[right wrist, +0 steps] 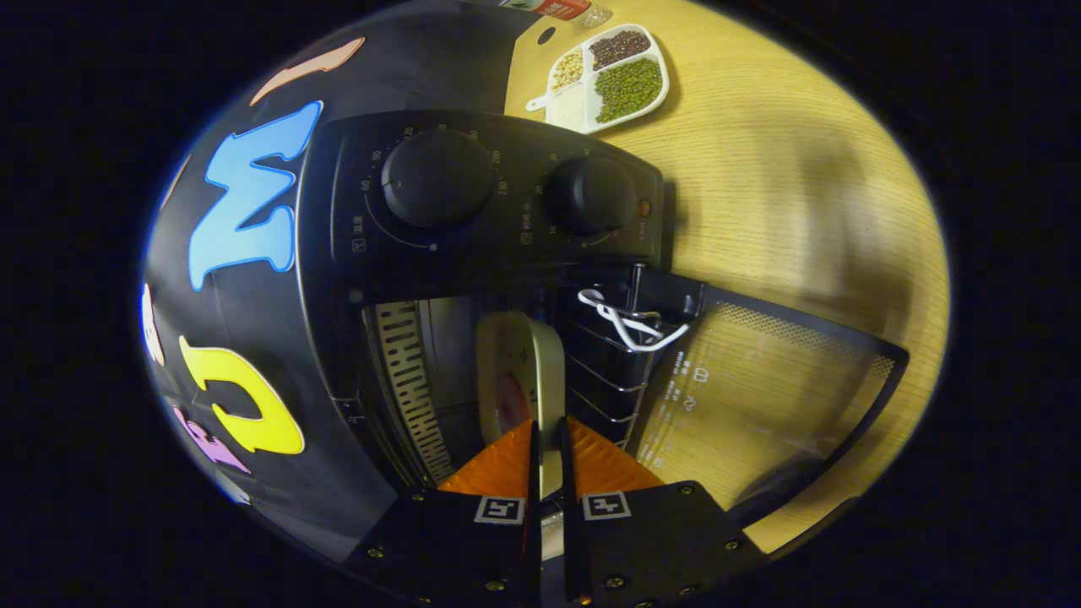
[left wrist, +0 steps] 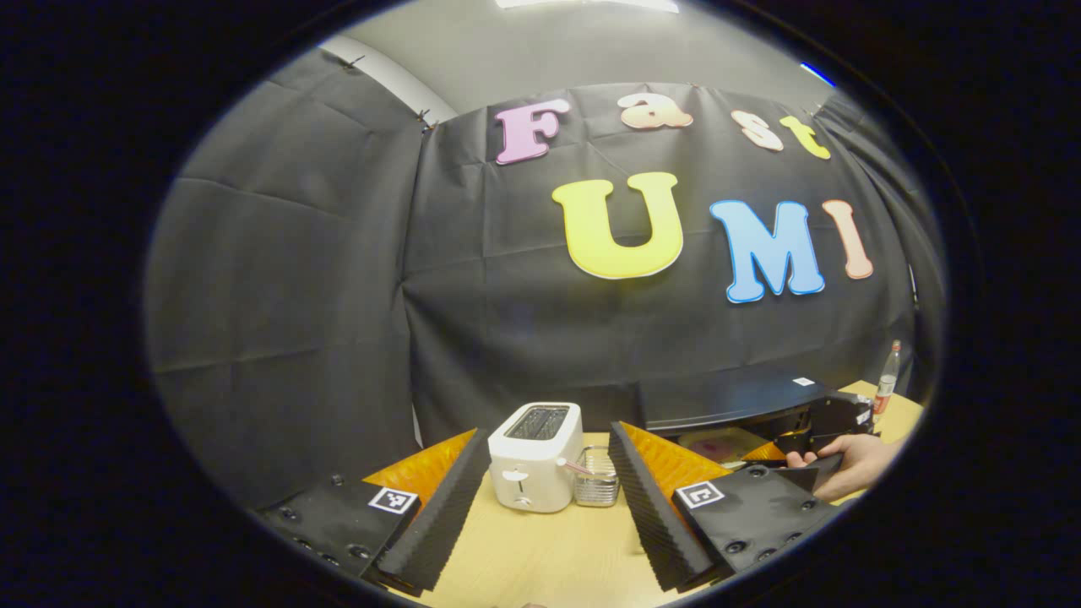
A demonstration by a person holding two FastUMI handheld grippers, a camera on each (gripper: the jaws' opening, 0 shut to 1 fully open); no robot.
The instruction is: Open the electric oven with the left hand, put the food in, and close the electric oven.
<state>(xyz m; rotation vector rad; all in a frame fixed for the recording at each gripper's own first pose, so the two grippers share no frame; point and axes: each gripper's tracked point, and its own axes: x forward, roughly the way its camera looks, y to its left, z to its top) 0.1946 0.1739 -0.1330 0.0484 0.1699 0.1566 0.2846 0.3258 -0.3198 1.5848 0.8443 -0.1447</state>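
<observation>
Food on its cream plate (right wrist: 517, 371) is pinched edge-on in our right tongs (right wrist: 549, 473), which are pressed together on the rim, carrying it into the electric oven (right wrist: 473, 211) cavity. Our left tongs (left wrist: 540, 507) hang spread and empty over the counter (left wrist: 549, 557), facing a white toaster (left wrist: 535, 456) left of the oven. The oven door (right wrist: 760, 388) lies dropped open. We judge the plate should go in level onto the rack, clear of the wall ribs, before we release and then lift the door.
</observation>
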